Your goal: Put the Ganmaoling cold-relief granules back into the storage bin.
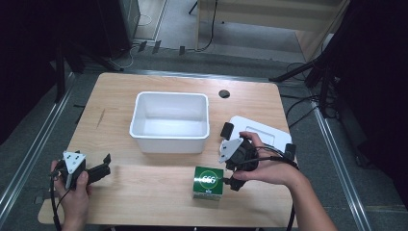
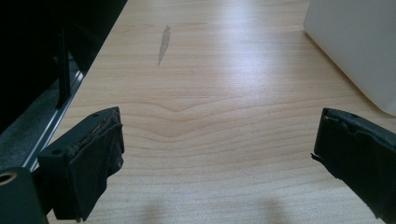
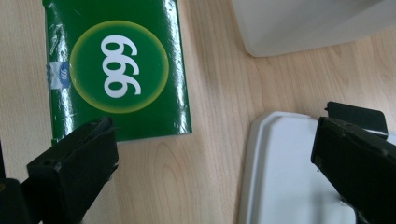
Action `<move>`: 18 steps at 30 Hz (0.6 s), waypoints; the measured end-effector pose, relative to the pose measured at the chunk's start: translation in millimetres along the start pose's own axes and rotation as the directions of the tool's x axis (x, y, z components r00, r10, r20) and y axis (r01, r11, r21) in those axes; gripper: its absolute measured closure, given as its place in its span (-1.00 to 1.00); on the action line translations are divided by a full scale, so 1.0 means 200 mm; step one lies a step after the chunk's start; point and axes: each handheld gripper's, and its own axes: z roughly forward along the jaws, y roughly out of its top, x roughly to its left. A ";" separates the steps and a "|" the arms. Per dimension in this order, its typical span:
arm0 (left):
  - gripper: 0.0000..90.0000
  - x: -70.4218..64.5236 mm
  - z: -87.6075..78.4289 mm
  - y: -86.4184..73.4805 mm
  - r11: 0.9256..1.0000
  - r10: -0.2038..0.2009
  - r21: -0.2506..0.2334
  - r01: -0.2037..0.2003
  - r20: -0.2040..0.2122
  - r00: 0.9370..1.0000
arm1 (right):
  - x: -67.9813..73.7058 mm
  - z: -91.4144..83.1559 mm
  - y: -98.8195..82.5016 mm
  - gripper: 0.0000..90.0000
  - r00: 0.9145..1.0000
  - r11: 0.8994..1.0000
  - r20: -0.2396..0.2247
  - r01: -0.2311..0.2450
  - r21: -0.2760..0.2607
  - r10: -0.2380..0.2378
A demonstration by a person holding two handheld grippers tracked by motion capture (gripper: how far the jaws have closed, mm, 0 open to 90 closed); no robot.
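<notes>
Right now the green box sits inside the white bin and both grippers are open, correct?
Not quite. The green box sits on the table in front of the white bin, as the high view shows. Both grippers are open.

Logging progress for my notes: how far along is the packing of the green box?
Nothing looks done: the bin is empty and its lid lies beside it. In hand: the right tool hangs open between the green box and the lid, gripping nothing. The left tool is open, idle. Grasping, placing and lidding seem left.

Lab: black curtains, floor cables (image 1: 298, 108).
</notes>
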 end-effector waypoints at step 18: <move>-0.95 0.00 0.01 0.00 1.000 0.002 0.007 -0.002 0.008 1.000 | 0.11 0.08 0.05 -0.99 0.995 0.999 -0.090 0.036 0.040 -0.032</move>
